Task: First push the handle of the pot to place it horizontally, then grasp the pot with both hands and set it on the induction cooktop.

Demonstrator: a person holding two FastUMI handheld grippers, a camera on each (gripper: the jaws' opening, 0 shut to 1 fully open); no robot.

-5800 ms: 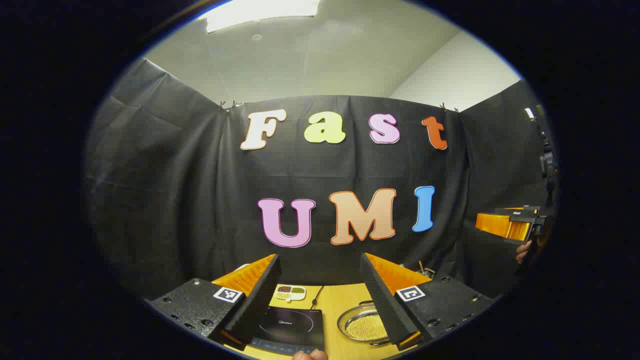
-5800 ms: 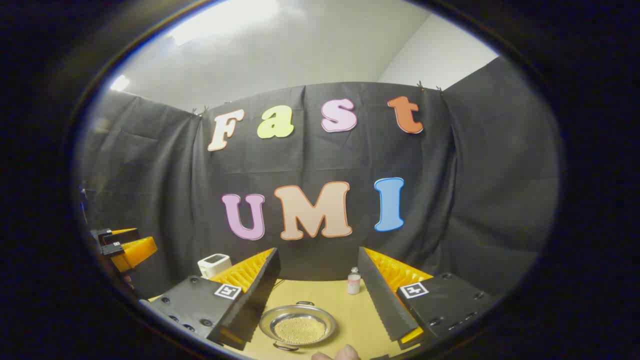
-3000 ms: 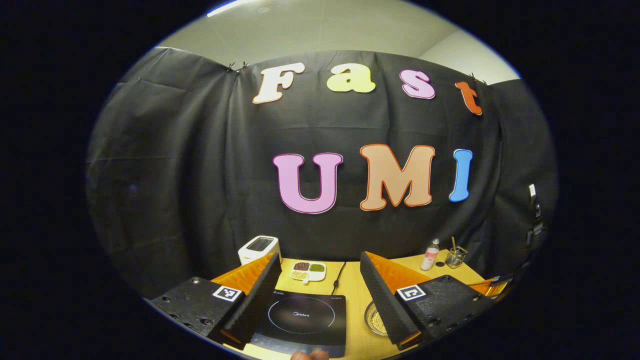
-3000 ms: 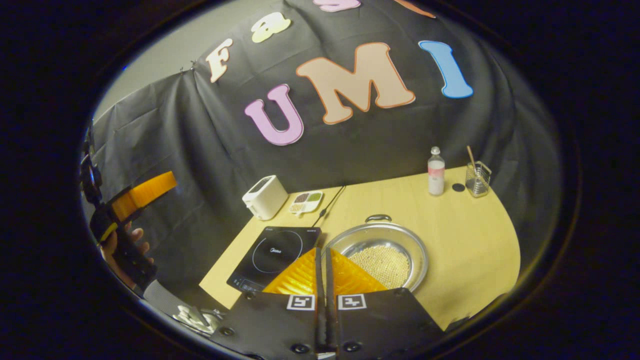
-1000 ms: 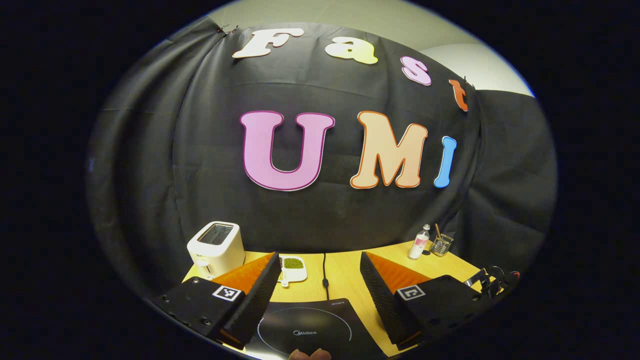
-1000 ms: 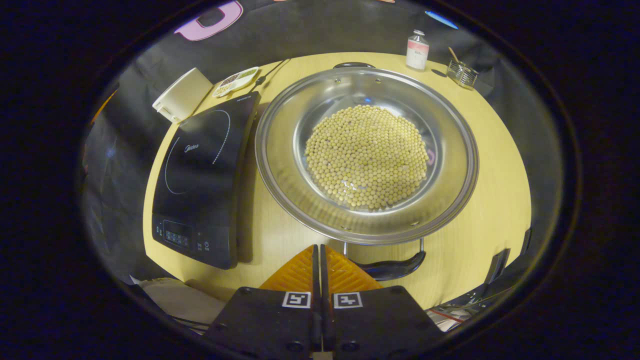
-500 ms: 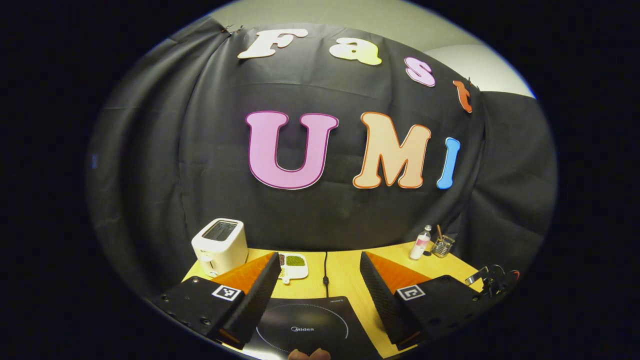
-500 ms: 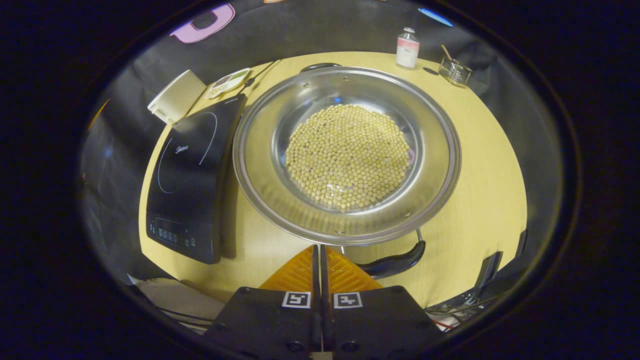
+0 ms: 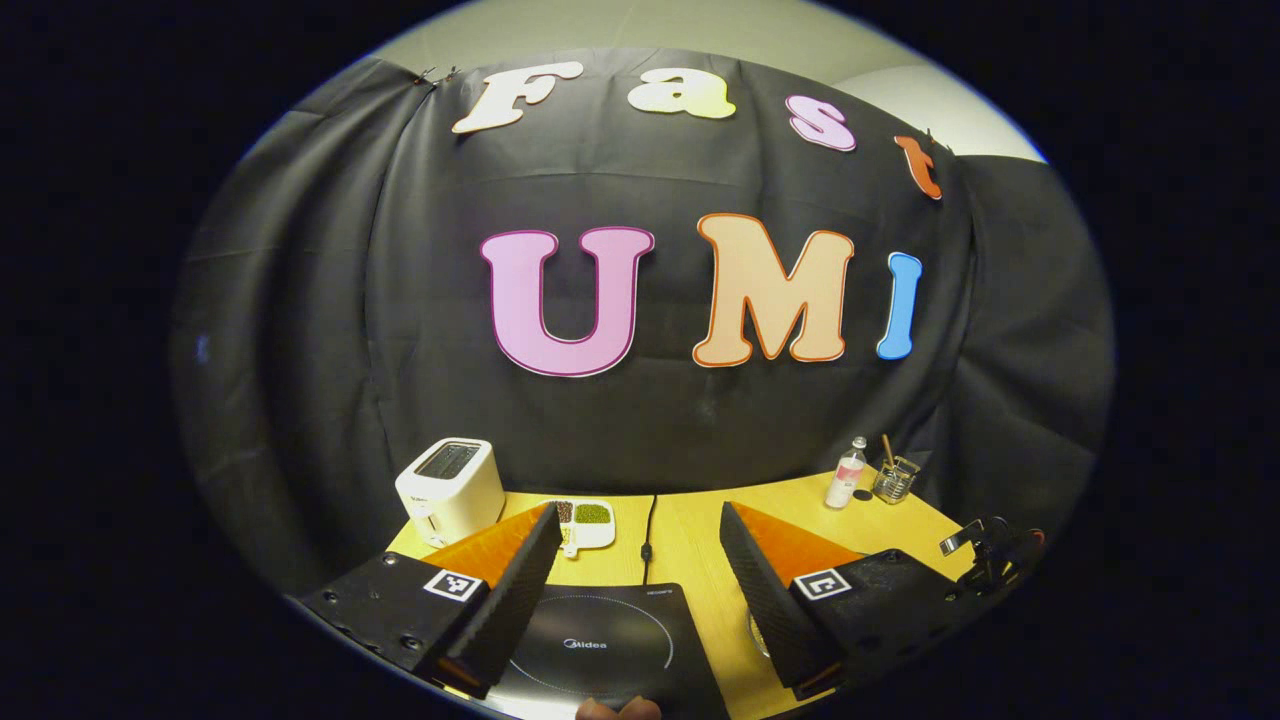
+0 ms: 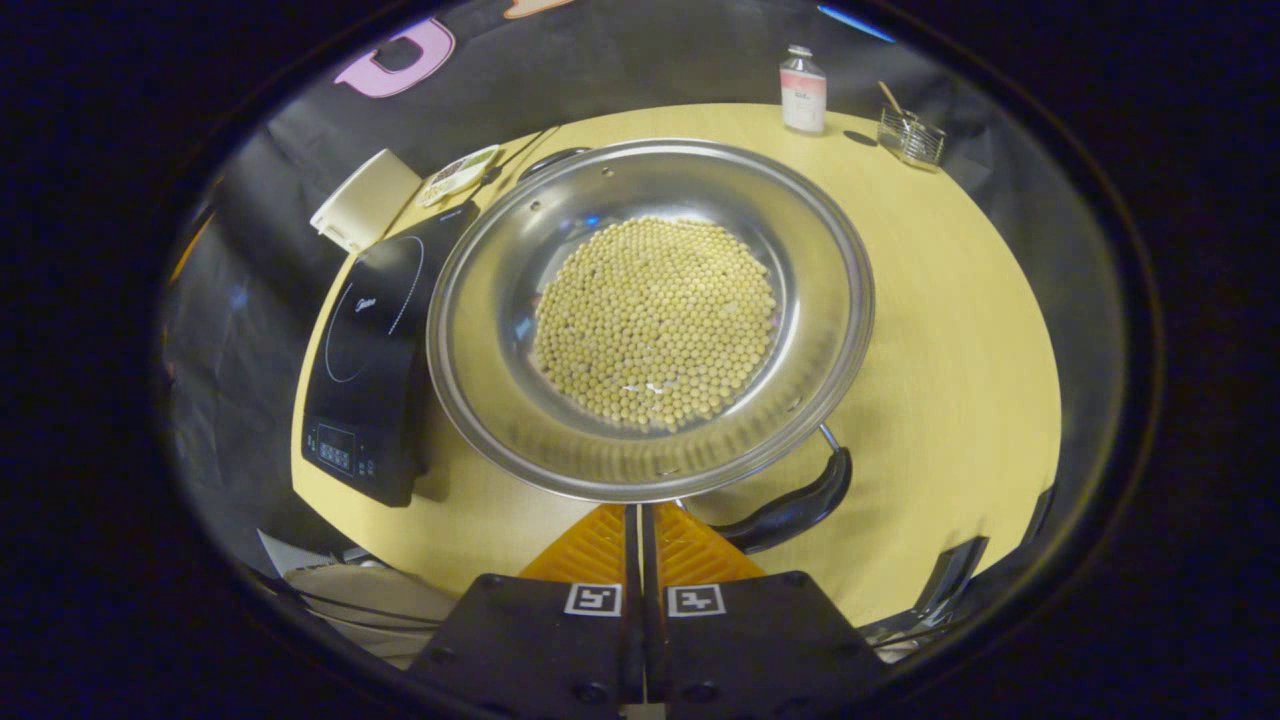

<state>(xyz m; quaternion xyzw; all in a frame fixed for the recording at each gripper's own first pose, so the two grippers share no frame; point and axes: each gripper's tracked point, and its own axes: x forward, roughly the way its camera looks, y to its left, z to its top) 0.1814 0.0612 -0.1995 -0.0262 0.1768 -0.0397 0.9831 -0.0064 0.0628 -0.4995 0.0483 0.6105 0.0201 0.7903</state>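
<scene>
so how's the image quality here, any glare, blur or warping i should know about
Right gripper view: small bright glints on the steel pot, beans sharp, fisheye bows the table edge, and the pot shadows the induction cooktop. Left gripper view: evenly lit, sharp, with the cloth wall bulging outward.

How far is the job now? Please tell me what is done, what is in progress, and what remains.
Nothing is finished. The pot of beans sits on the table, its rim overlapping the edge of the induction cooktop. In hand: the right gripper, fingers closed together, is at the near black handle, which lies at a slant. The left gripper is open above the cooktop. Left: levelling the handle, the two-handed grasp, and the placing.
</scene>
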